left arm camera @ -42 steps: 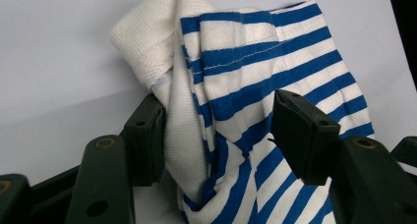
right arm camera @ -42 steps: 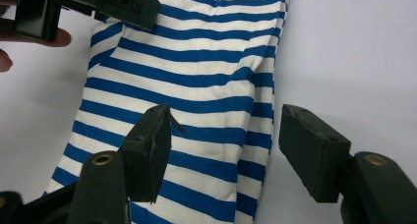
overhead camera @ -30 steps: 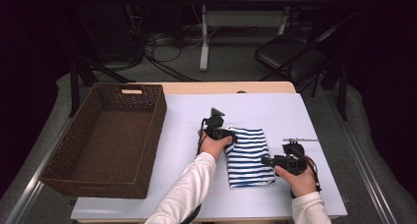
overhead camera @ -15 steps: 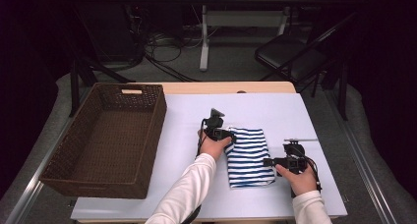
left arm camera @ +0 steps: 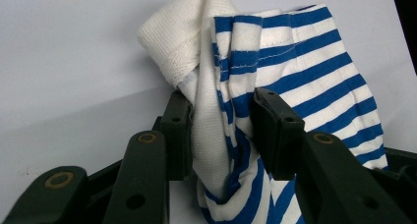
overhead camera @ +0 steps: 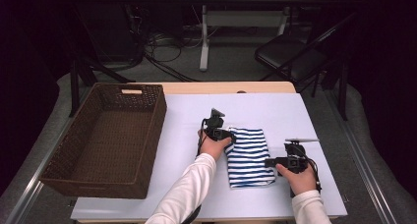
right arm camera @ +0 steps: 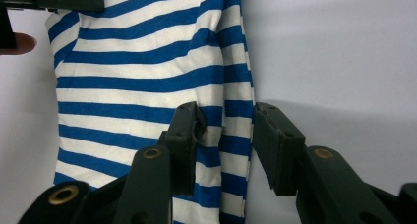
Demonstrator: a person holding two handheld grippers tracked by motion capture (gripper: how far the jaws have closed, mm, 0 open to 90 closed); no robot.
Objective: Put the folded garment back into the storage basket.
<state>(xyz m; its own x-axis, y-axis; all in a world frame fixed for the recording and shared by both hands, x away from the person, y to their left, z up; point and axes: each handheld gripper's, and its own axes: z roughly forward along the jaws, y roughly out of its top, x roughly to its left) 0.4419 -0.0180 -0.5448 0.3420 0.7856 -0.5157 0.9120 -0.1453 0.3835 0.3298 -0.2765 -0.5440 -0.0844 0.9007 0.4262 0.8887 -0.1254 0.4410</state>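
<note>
Folded shirt (overhead camera: pixel 247 157), blue and white stripes, lies flat on the counter (overhead camera: pixel 305 116), right of the basket (overhead camera: pixel 105 140). Left gripper (left arm camera: pixel 221 130) jaws grasp its bunched far-left corner. Right gripper (right arm camera: pixel 223 140) jaws straddle its right edge, not yet clenched.

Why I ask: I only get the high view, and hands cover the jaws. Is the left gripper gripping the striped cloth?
Observer: Yes. The left gripper pinches a bunched corner of the striped cloth between its pads.
Operator: And the right?
Observer: The right gripper is open, straddling the cloth's side edge: one jaw over stripes, the other over bare table.
Operator: Anything unstriped there?
Observer: A white ribbed band sticks up at the pinched corner.
</note>
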